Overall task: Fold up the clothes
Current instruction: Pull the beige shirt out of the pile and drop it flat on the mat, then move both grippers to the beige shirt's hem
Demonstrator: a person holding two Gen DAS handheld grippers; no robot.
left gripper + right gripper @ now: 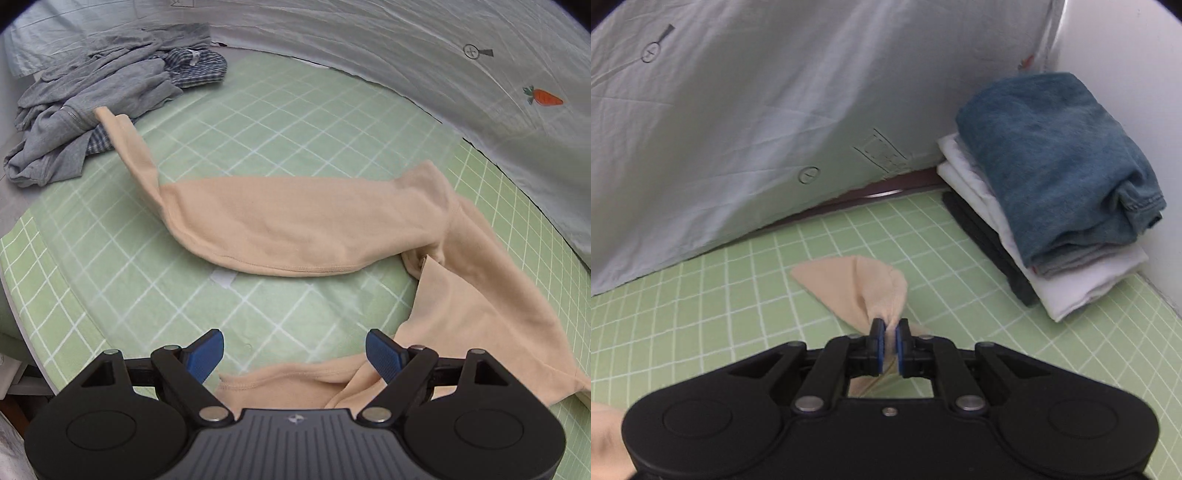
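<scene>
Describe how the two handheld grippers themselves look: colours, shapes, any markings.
Both match. The left gripper has a wide matte black body with two round discs, angular black linkage arms joined by silver pivot pins, and blue textured finger pads. Its centre panel is ribbed, with a small white logo. The right gripper has the same black body, silver pins and blue pads. No cables or sleeves show.

The beige garment (303,229) runs beneath the left gripper (294,350), its near edge hidden. In the right wrist view, only a pinched corner shows. The lowest dark layer of the folded stack (1052,206) is mostly covered.
</scene>
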